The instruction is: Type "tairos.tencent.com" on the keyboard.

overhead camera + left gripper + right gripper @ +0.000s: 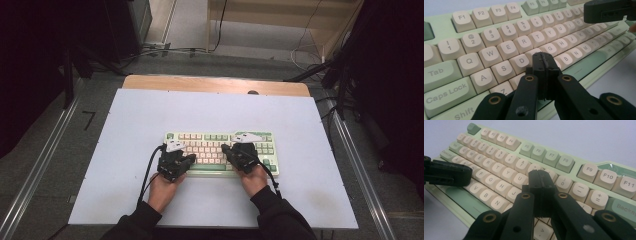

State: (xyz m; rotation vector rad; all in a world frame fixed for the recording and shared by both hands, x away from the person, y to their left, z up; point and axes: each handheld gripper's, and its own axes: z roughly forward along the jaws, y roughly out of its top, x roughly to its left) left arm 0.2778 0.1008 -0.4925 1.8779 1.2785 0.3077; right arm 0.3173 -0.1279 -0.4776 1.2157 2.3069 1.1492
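A pale green keyboard (215, 138) with cream keys lies on the white board, near the person's side. My left gripper (192, 159) is over its left half, jaws shut with nothing between them. In the left gripper view the closed tips (546, 58) hover over the keyboard (499, 37) around the F key, which they hide. My right gripper (225, 149) is over the keyboard's middle right, also shut and holding nothing. In the right gripper view its tips (540, 175) cover keys beside U and J on the keyboard (499, 157). Whether either tip presses a key is unclear.
The white board (150, 115) rests on a wooden table (200, 82). Metal rails (45, 155) run along both sides. Cables lie on the floor beyond the table's far edge. Bare board surrounds the keyboard on all sides.
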